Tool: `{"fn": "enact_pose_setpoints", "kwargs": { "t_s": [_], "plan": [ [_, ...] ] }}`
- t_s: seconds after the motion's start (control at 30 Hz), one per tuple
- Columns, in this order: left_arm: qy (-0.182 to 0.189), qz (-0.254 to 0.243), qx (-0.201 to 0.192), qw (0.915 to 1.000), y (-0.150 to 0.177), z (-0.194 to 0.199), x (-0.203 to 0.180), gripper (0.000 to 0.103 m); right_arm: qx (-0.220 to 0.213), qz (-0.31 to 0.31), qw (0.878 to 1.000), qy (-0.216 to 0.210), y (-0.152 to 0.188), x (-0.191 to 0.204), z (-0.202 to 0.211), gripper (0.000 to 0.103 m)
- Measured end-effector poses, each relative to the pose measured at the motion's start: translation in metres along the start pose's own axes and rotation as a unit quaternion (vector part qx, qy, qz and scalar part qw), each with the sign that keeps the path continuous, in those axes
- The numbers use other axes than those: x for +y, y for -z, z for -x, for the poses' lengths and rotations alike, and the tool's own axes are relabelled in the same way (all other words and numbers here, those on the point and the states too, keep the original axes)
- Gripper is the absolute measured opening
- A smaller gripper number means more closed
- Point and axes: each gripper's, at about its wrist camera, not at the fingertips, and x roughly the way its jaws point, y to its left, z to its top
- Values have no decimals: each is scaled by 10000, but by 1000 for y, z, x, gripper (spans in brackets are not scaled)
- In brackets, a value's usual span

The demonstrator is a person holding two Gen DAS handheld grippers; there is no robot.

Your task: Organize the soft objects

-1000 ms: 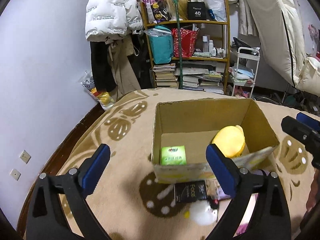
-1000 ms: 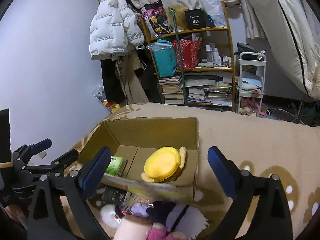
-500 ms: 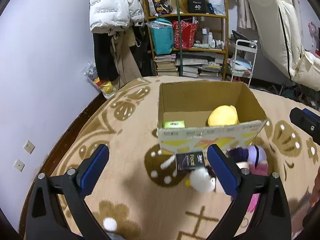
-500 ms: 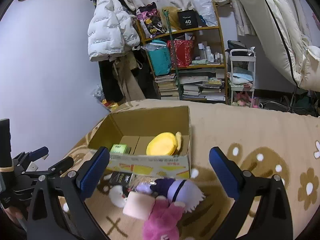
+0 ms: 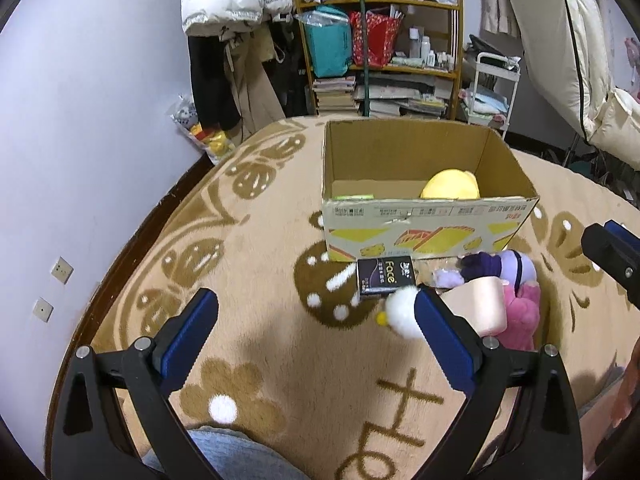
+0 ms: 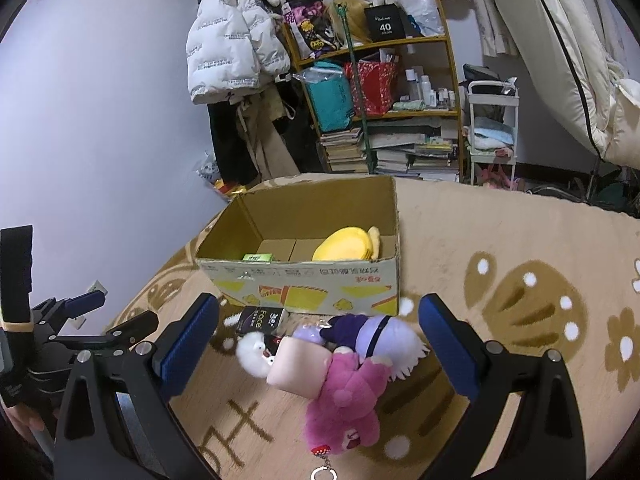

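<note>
Both tongs wide apart, holding nothing: left gripper (image 5: 316,316) over bare carpet (image 5: 260,248), right gripper (image 6: 318,320) above the toy pile. Cardboard box (image 6: 304,290) open on the carpet, with a yellow plush (image 6: 346,245) and a green packet (image 6: 258,257) inside. Just in front of it, touching one another: pink plush (image 6: 344,400), purple doll (image 6: 376,334), white fluffy toy (image 6: 252,352), beige block (image 6: 298,366). Black pack (image 5: 384,276) against the box front.

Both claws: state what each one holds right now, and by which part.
Nothing is held. The left claw is open over bare carpet. The right claw is open above the pink plush toy without touching it.
</note>
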Motion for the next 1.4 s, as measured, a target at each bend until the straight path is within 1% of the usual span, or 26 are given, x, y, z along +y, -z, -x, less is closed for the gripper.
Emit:
{"fn": "enact_pose_setpoints", "kwargs": {
  "t_s": [0.13, 0.43, 0.6, 0.77, 1.03, 1.1, 1.13, 1.17, 1.33, 1.4],
  "plan": [
    [81, 0, 256, 9996, 2, -14, -2, 98, 176, -80, 9998, -70, 6, -2, -11, 103],
    [216, -122, 634, 9977, 1, -41, -13, 98, 468, -481, 9974, -249, 9, -13, -36, 103],
    [264, -201, 779, 9964, 0, -54, -21, 98, 614, -592, 9959, -291, 8, -17, -48, 95],
    [360, -239, 1012, 9939, -1, -72, -30, 98, 909, -523, 9938, -365, 9, -14, -62, 77],
    [428, -416, 1349, 9891, 3, -97, -44, 98, 1297, -408, 9892, -546, 17, -6, -83, 75],
    [423, -546, 1421, 9874, 4, -102, -48, 98, 1392, -447, 9874, -609, 19, -7, -88, 69],
    [442, -571, 1462, 9866, 4, -104, -49, 98, 1474, -497, 9856, -662, 19, -8, -92, 64],
    [465, -569, 1504, 9859, 4, -107, -49, 98, 1529, -539, 9843, -699, 20, -8, -94, 62],
    [641, -597, 1753, 9806, 8, -122, -52, 98, 1787, -594, 9789, -796, 27, -7, -106, 60],
    [642, -618, 1825, 9792, 9, -127, -54, 98, 1898, -590, 9764, -840, 30, -6, -111, 54]
  ]
}}
